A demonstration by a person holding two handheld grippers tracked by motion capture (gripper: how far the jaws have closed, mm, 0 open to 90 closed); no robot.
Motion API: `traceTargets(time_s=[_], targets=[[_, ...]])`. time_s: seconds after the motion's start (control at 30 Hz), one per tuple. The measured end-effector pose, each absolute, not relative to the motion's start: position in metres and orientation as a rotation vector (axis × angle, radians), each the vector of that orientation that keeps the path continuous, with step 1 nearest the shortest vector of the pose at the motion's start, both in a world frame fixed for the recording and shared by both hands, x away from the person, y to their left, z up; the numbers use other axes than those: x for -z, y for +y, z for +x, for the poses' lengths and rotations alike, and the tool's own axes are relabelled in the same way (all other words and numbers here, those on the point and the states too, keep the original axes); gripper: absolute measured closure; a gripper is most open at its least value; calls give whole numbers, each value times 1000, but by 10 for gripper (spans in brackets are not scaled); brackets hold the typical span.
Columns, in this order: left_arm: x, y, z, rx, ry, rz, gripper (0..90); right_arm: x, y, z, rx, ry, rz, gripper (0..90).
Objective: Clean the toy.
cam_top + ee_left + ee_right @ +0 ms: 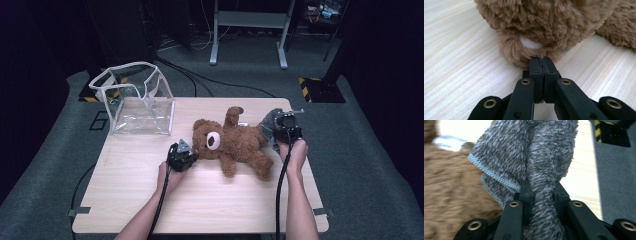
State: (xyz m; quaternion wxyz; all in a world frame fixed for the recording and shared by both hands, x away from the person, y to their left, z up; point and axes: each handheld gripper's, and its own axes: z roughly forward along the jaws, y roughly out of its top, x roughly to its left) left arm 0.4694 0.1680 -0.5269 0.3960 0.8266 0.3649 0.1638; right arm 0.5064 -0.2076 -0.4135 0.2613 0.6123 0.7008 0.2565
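high view looks forward and down over the table [150,165]; both gripper views sit close, sharing the teddy bear [232,141].

We saw a pale wooden table [150,170] with a light, fine grain, standing on grey carpet [45,160]. Directly on it lay a brown teddy bear [235,142], stretched out between the left gripper [186,154] and the right gripper [278,131], its head touching the left one's tips. Beyond the left gripper and off to its left stood a clear plastic bag [137,102] with white edging (open at the top), well apart from the bear. The board nearest the person's forearms lay bare.
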Motion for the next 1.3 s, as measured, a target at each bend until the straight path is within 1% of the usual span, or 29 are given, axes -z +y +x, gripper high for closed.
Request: traceTargets(time_s=[0.13, 0.3, 0.43, 0.6, 0.7, 0.83, 1.0, 1.1, 1.3], targets=[[527, 168, 469, -411, 928, 2092, 884, 408, -215, 498, -753, 1858, 1663, 745], [527, 168, 469, -412, 928, 2092, 884, 395, -202, 488, -804, 1878, 1578, 744], [527, 168, 469, -412, 928, 2092, 884, 383, -176, 483, -875, 1927, 1494, 743], [527, 168, 469, -415, 925, 2095, 883, 378, -129, 481, -979, 2033, 1388, 743], [527, 168, 469, -411, 926, 2096, 883, 381, -98, 481, -1000, 2100, 1331, 741], [527, 168, 469, -411, 926, 2096, 883, 392, -78, 486, -956, 2157, 1295, 740], [527, 168, 469, -412, 925, 2097, 883, 403, -86, 490, -898, 2153, 1331, 740], [527, 168, 469, -417, 925, 2095, 883, 401, -101, 490, -900, 2125, 1366, 739], [527, 168, 469, -411, 925, 2096, 883, 404, -145, 495, -927, 2044, 1504, 737]])
